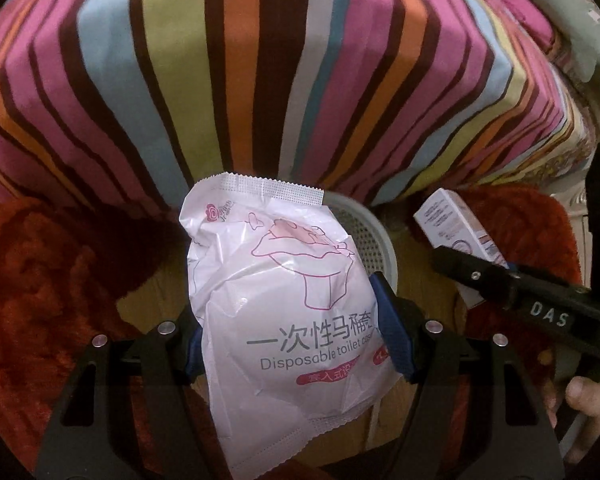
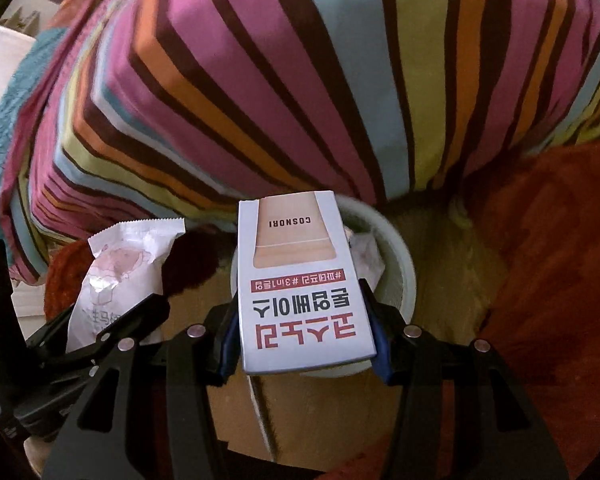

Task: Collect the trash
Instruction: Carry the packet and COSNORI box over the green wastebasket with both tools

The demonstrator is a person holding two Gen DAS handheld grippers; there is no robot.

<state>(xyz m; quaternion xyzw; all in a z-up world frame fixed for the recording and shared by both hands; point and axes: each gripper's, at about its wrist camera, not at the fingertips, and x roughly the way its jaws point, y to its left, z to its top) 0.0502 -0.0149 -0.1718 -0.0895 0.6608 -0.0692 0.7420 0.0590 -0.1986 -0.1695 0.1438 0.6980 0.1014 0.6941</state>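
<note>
With the left claw (image 1: 296, 336) clamped on a crinkled white plastic toilet-cover packet (image 1: 284, 304) and the right claw (image 2: 304, 340) clamped on a white cardboard cosmetics box (image 2: 300, 284), the pale round mesh wastebasket (image 2: 400, 264) lies directly below the box, its long axis pointing downward, so the right hand seems nearer.

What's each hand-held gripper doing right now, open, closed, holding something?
Left hand-held gripper: closed on the white disposable toilet cover packet.
Right hand-held gripper: closed on the white COSNORI box.
</note>
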